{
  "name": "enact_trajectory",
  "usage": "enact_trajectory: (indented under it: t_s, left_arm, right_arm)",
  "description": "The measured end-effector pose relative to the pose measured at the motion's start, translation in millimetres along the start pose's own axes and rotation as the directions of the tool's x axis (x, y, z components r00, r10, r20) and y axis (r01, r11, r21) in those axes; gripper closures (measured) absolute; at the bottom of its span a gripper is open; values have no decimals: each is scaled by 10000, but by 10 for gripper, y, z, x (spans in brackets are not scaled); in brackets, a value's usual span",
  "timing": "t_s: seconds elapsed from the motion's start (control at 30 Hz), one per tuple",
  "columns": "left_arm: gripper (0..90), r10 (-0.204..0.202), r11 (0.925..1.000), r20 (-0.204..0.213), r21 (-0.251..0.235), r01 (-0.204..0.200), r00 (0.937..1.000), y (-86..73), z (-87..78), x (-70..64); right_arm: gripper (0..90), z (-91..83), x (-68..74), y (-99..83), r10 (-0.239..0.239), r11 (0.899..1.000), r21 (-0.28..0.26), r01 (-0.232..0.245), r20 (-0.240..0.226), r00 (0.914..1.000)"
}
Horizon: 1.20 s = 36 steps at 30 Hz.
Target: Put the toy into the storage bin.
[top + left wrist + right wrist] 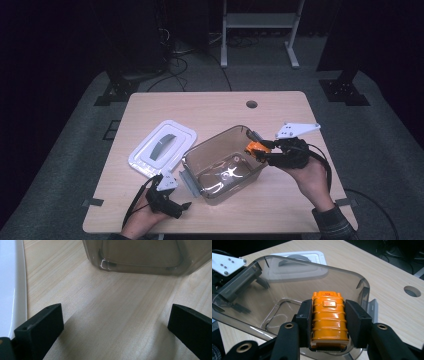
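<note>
a lab or test room, dimly lit — a lone pale wooden table (210,107) with a cable hole (251,104) stands on grey carpet (65,150), black stand feet (112,92) and loose cables (175,62) behind it, a white metal frame (257,30) further back.

The surface (210,107) looks like pale wood with fine grain, matt. The container (294,275) is clear smoky plastic, smooth and shiny. The orange case (329,315) is glossy ribbed plastic. The lid (150,155) is white smooth plastic. The right gripper (328,320) has matt black pads.
</note>
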<state>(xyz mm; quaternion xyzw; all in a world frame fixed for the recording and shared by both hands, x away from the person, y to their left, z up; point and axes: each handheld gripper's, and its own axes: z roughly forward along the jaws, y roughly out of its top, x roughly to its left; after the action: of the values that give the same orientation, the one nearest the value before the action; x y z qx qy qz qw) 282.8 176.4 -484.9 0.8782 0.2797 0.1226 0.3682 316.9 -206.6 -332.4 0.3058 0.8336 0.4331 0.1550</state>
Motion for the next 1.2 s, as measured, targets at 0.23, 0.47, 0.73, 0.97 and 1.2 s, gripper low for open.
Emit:
enact_trajectory:
  t_s: [0.23, 0.47, 0.73, 0.97, 1.2]
  left_arm:
    - [0, 2, 10000, 4, 23, -2, 10000, 1, -2, 0]
    - [0, -1, 10000, 7, 24, 1, 10000, 1, -2, 0]
    - [0, -5, 10000, 8, 23, 5, 10000, 1, -2, 0]
    - [0, -3, 10000, 2, 9, 3, 10000, 0, -1, 0]
    - [0, 1, 10000, 2, 10, -1, 10000, 0, -1, 0]
  right_arm:
    - [587, 143, -7, -29, -66, 9997, 225, 69, -164, 9998]
    - [587, 239, -25, -79, -25, 9990, 454, 35, -216, 9998]
    - [586, 334, -23, -119, 20, 9977, 673, 2, -317, 9995]
    - [586, 398, -18, -149, 36, 9961, 885, -3, -379, 9993]
    - [585, 432, -7, -163, -46, 9949, 1009, 85, -393, 9992]
